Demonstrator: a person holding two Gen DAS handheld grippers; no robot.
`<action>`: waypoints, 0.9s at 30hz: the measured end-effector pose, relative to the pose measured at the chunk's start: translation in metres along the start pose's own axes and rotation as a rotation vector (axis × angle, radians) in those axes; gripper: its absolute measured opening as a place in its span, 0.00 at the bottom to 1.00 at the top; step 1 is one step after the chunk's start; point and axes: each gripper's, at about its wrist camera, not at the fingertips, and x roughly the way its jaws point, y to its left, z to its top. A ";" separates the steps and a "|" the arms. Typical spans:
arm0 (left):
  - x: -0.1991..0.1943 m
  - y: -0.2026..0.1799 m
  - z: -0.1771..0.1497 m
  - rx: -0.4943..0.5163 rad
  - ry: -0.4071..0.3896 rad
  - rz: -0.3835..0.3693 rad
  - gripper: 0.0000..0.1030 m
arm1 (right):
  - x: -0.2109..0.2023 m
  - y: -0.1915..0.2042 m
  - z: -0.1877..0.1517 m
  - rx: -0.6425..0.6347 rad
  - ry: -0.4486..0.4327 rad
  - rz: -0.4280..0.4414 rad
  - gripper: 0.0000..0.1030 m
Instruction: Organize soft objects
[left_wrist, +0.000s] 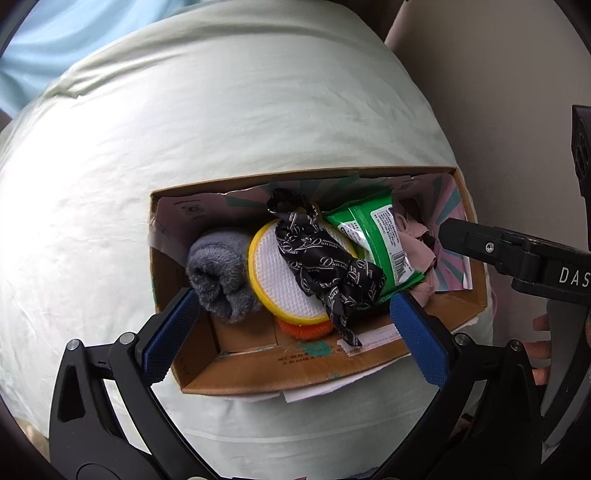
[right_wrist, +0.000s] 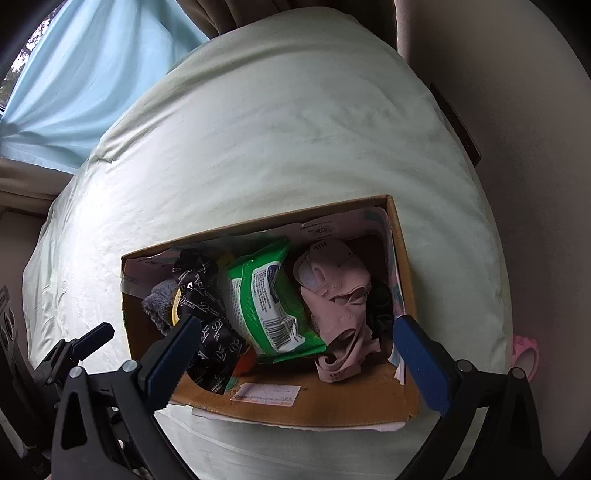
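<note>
An open cardboard box (left_wrist: 295, 373) (right_wrist: 317, 402) sits on a pale green bed. In it lie a grey fluffy cloth (left_wrist: 221, 273) (right_wrist: 157, 302), a round yellow-rimmed white sponge (left_wrist: 284, 280), a black printed scarf (left_wrist: 325, 258) (right_wrist: 207, 317), a green wipes pack (left_wrist: 376, 240) (right_wrist: 266, 299) and a pink garment (left_wrist: 417, 251) (right_wrist: 340, 314). An orange item (left_wrist: 303, 329) peeks from under the sponge. My left gripper (left_wrist: 295, 332) is open and empty over the box's near edge. My right gripper (right_wrist: 295, 354) is open and empty above the box; it also shows in the left wrist view (left_wrist: 480, 247).
The bed cover (left_wrist: 221, 129) (right_wrist: 277, 129) spreads around the box. A light blue curtain (right_wrist: 92, 74) hangs at the far left. A beige wall (right_wrist: 535, 184) stands on the right. A pink object (right_wrist: 524, 354) lies by the bed's right edge.
</note>
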 end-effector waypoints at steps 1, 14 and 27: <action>-0.006 0.002 -0.002 -0.001 -0.006 -0.001 1.00 | -0.003 0.001 -0.002 0.000 -0.005 0.000 1.00; -0.116 0.027 -0.029 -0.054 -0.169 -0.031 1.00 | -0.091 0.052 -0.041 -0.062 -0.150 0.031 1.00; -0.303 0.119 -0.089 -0.108 -0.520 0.071 1.00 | -0.238 0.171 -0.112 -0.217 -0.470 0.003 1.00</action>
